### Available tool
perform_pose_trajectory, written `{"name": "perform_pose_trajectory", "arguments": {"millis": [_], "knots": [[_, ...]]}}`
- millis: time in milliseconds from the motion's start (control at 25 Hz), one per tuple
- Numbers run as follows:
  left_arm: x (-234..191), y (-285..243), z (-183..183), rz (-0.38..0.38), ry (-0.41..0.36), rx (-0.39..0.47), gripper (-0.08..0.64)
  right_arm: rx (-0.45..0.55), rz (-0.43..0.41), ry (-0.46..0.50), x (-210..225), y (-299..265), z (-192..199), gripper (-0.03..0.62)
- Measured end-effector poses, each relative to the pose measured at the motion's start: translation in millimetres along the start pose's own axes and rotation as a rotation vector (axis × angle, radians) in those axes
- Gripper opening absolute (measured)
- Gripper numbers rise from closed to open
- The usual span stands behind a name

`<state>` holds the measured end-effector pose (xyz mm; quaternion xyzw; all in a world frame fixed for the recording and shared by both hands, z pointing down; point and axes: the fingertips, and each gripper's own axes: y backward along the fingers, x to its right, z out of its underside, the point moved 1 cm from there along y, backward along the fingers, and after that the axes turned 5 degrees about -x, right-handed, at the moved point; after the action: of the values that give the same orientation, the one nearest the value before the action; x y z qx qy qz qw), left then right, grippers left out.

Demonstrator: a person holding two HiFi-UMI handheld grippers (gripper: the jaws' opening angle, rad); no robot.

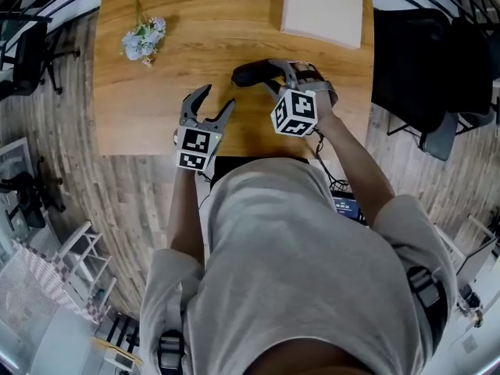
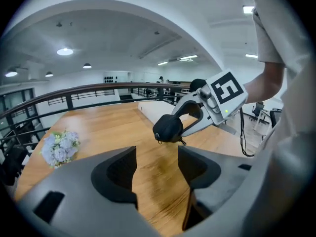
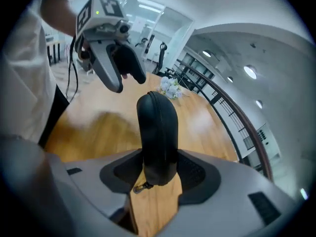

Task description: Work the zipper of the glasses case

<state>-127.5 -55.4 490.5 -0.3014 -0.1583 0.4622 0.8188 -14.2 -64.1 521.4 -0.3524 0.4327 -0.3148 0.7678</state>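
The black zippered glasses case (image 3: pixel 158 127) stands on edge between the pads of my right gripper (image 3: pixel 158 169), which is shut on its near end. The zipper runs along the case's top edge, and the metal pull (image 3: pixel 139 186) hangs at the near end. In the head view the case (image 1: pixel 251 73) lies over the wooden table (image 1: pixel 156 116) with the right gripper (image 1: pixel 269 80) around it. My left gripper (image 1: pixel 218 98) hovers to the left of the case, open and empty. From the left gripper view, the case (image 2: pixel 169 129) sits ahead of the open left gripper (image 2: pixel 157 154).
A bunch of pale blue flowers (image 1: pixel 144 39) lies at the table's far left. A white box (image 1: pixel 323 8) sits at the far right. A black chair (image 1: pixel 422 76) stands right of the table. The person's body is at the table's near edge.
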Motion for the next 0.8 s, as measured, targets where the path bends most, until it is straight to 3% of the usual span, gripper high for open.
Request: {"name": "perform_pose_trajectory", "arguments": {"millis": [200,360,680,800], "knots": [[-14,-10,23,-0.066,0.130,-0.022,0.264,-0.121,0.104,0.106,3,-23,2,0.227],[-19,-12,38,-0.112,0.165,-0.057,0.221,-0.157,0.120,0.156,-5,-40,2,0.227],[-19,-12,53,-0.112,0.232,-0.063,0.204,-0.154,0.148,0.127,-12,-51,2,0.207],[-19,-13,53,-0.117,0.249,-0.061,0.201,-0.106,0.143,0.061,-10,-47,0,0.209]]}}
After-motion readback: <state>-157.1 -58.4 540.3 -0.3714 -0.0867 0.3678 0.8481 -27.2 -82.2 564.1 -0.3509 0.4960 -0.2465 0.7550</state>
